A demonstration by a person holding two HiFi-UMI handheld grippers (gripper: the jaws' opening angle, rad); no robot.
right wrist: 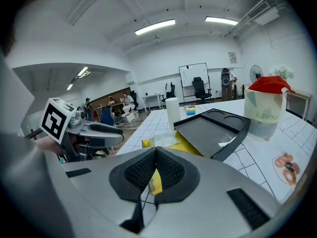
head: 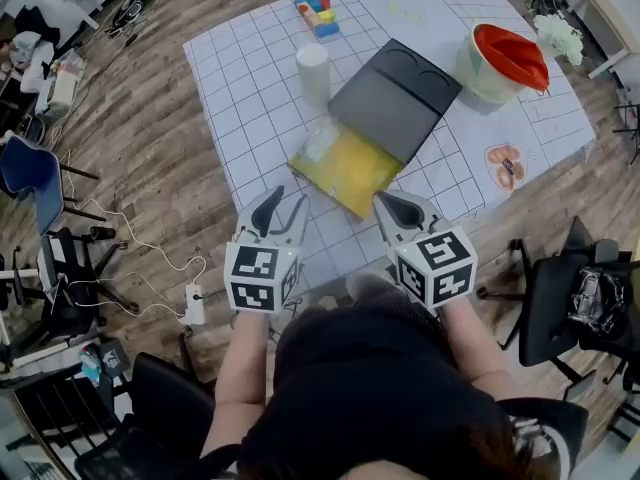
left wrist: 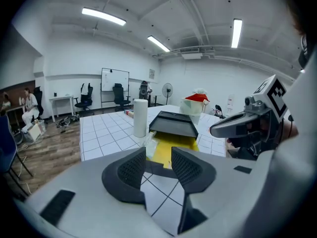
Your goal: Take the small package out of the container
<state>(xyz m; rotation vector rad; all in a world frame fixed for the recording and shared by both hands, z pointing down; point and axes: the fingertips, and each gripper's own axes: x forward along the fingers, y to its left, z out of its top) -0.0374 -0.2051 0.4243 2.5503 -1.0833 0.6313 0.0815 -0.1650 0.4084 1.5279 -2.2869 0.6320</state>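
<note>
A flat yellow container (head: 352, 175) lies open on the gridded table, its black lid (head: 395, 98) swung back behind it. A small clear package (head: 322, 140) rests at the container's far left corner; it also shows in the left gripper view (left wrist: 149, 141) and the right gripper view (right wrist: 163, 140). Both grippers hover at the table's near edge, short of the container. My left gripper (head: 282, 208) (left wrist: 158, 155) is open with nothing between its pads. My right gripper (head: 400, 208) (right wrist: 155, 152) is shut and holds nothing.
A white roll (head: 313, 73) stands upright just left of the lid. Coloured blocks (head: 317, 15) lie at the far edge, and a pale tub with a red lid (head: 500, 63) stands at the right. Office chairs and cables ring the table (head: 240, 98).
</note>
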